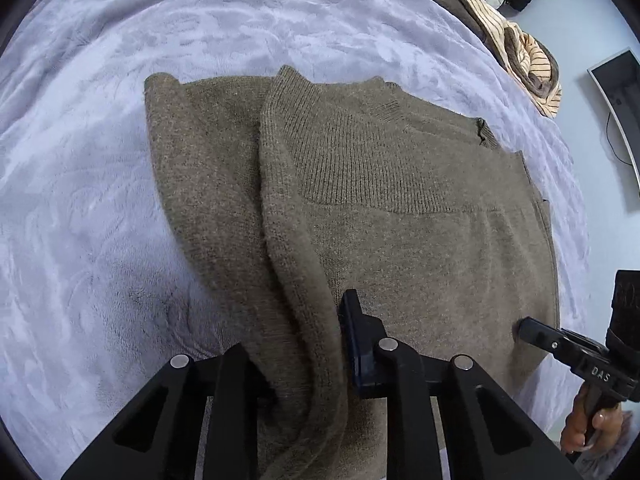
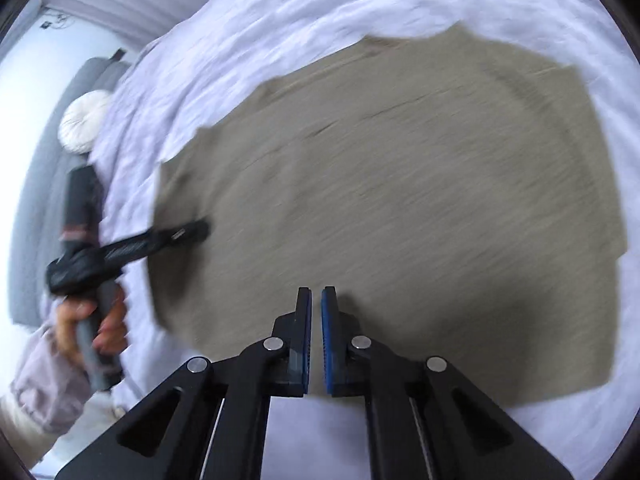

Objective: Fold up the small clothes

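An olive-brown knit sweater (image 1: 400, 208) lies on a lavender fleece blanket (image 1: 80, 160), with its left side folded over the body. My left gripper (image 1: 308, 344) is shut on the folded edge of the sweater, which bunches up between its fingers. In the right wrist view the sweater (image 2: 400, 200) looks blurred by motion. My right gripper (image 2: 316, 308) hovers over its near edge with the jaws nearly together and nothing between them. The right gripper also shows at the sweater's right edge in the left wrist view (image 1: 524, 326). The left gripper shows at the sweater's left edge in the right wrist view (image 2: 200, 230).
A pile of other clothes, striped cream and brown (image 1: 520, 52), lies at the blanket's far right edge. A grey object (image 1: 616, 120) stands on the pale floor beyond. In the right wrist view a grey sofa (image 2: 48, 200) with a round white cushion (image 2: 82, 122) stands left.
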A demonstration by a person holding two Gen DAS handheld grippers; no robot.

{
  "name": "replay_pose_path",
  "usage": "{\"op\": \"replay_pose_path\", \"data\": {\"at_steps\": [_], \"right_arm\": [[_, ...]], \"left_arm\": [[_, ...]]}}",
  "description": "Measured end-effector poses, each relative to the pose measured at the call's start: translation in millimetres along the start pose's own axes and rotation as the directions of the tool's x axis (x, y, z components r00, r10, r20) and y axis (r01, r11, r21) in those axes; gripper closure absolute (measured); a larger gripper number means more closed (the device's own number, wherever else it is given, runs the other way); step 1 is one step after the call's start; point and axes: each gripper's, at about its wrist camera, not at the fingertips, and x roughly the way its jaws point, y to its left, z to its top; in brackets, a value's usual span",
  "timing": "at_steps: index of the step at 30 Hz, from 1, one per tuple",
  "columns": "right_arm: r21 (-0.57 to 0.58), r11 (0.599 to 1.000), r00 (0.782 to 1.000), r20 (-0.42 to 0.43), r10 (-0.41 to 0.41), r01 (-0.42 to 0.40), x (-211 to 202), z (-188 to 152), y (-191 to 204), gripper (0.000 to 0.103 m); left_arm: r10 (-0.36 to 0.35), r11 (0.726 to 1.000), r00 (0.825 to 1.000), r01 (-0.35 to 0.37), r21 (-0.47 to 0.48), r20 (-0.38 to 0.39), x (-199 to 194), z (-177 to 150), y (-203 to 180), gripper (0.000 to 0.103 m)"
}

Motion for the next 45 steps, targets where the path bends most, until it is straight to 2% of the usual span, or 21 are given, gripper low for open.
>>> {"op": "replay_pose_path", "data": {"at_steps": [3, 6, 11, 15, 19, 22, 24, 28, 30, 31, 32, 34, 35, 36, 38, 39, 41, 43, 45], "right_arm": [[-0.060, 0.998, 0.997, -0.070, -0.036, 0.032, 24.6, 0.6, -11.0, 0.099], [-0.081, 0.996, 0.998, -0.061, -0.032, 0.027, 34.2, 1.6, -11.9, 0.099], [-0.027, 0.999, 0.998, -0.035, 0.042, -0.043, 34.7, -8.2, -23.8, 0.099], [0.016, 0.995, 0.995, -0.020, 0.100, -0.099, 29.5, -16.8, -42.9, 0.101], [0.097, 0.977, 0.982, 0.007, 0.190, -0.189, 20.3, -26.4, -68.5, 0.102], [0.189, 0.942, 0.960, 0.037, 0.277, -0.279, 10.9, -31.9, -88.4, 0.103], [0.235, 0.926, 0.956, 0.080, 0.283, -0.294, -5.5, -38.1, -104.3, 0.101], [0.314, 0.909, 0.958, 0.177, 0.228, -0.274, -44.4, -49.4, -142.4, 0.098], [0.353, 0.886, 0.948, 0.208, 0.239, -0.301, -55.7, -52.0, -161.4, 0.095], [0.375, 0.865, 0.939, 0.220, 0.266, -0.333, -59.0, -54.5, -170.5, 0.091], [0.402, 0.835, 0.924, 0.236, 0.301, -0.375, -59.4, -55.4, -179.8, 0.084], [0.460, 0.750, 0.879, 0.300, 0.372, -0.475, -59.2, -58.3, -196.8, 0.070], [0.489, 0.699, 0.852, 0.343, 0.396, -0.522, -59.9, -60.7, -206.2, 0.064], [0.507, 0.664, 0.834, 0.370, 0.408, -0.550, -60.9, -65.1, -214.4, 0.063], [0.534, 0.576, 0.785, 0.427, 0.448, -0.619, -58.4, -73.4, -231.4, 0.059], [0.544, 0.544, 0.769, 0.444, 0.460, -0.639, -56.5, -74.9, -235.4, 0.058], [0.552, 0.497, 0.742, 0.464, 0.484, -0.669, -54.1, -78.0, -241.7, 0.057], [0.551, 0.481, 0.730, 0.468, 0.498, -0.682, -45.9, -80.0, -233.5, 0.056], [0.548, 0.458, 0.711, 0.478, 0.516, -0.700, -47.0, -82.1, -240.1, 0.051]], "left_arm": [[-0.010, 1.000, 0.999, 0.010, -0.003, 0.031, -11.8, 0.1, -8.5, 0.084], [-0.031, 0.999, 0.997, 0.028, 0.046, 0.070, -29.7, 5.0, -38.1, 0.085], [-0.064, 0.979, 0.992, 0.040, 0.201, 0.112, -52.5, 23.8, -120.0, 0.087], [-0.134, 0.950, 0.986, 0.099, 0.297, 0.100, -57.7, 41.2, -185.1, 0.087], [-0.141, 0.910, 0.988, 0.104, 0.402, 0.064, -31.9, 49.9, -254.9, 0.087], [-0.117, 0.896, 0.993, 0.099, 0.432, 0.015, 3.0, 45.3, -285.9, 0.087], [-0.079, 0.901, 0.997, 0.075, 0.428, -0.008, 25.0, 40.7, -293.1, 0.087], [-0.047, 0.914, 0.998, 0.058, 0.402, -0.036, 47.7, 26.5, -292.9, 0.086], [-0.037, 0.913, 0.999, 0.046, 0.405, -0.030, 50.5, 23.3, -296.0, 0.077], [-0.050, 0.917, 0.998, 0.056, 0.395, -0.027, 48.4, 22.2, -296.7, 0.061], [-0.059, 0.920, 0.998, 0.062, 0.386, -0.019, 46.1, 21.9, -296.5, 0.039], [-0.055, 0.924, 0.997, 0.034, 0.380, 0.046, 32.5, 20.9, -296.0, 0.017], [-0.059, 0.922, 0.996, 0.027, 0.387, 0.072, 25.3, 20.1, -295.1, 0.017], [-0.065, 0.920, 0.995, 0.028, 0.392, 0.082, 20.0, 19.7, -294.2, 0.017], [-0.072, 0.921, 0.993, 0.030, 0.388, 0.094, 10.4, 19.2, -288.6, 0.017], [-0.072, 0.924, 0.992, 0.026, 0.381, 0.108, 5.5, 18.3, -284.0, 0.017], [-0.061, 0.935, 0.989, 0.010, 0.354, 0.134, -1.8, 17.2, -271.5, 0.017], [-0.027, 0.955, 0.988, -0.020, 0.297, 0.152, -6.1, 16.6, -251.2, 0.017], [-0.011, 0.972, 0.991, -0.021, 0.236, 0.135, -3.7, 17.1, -232.0, 0.017]]}}
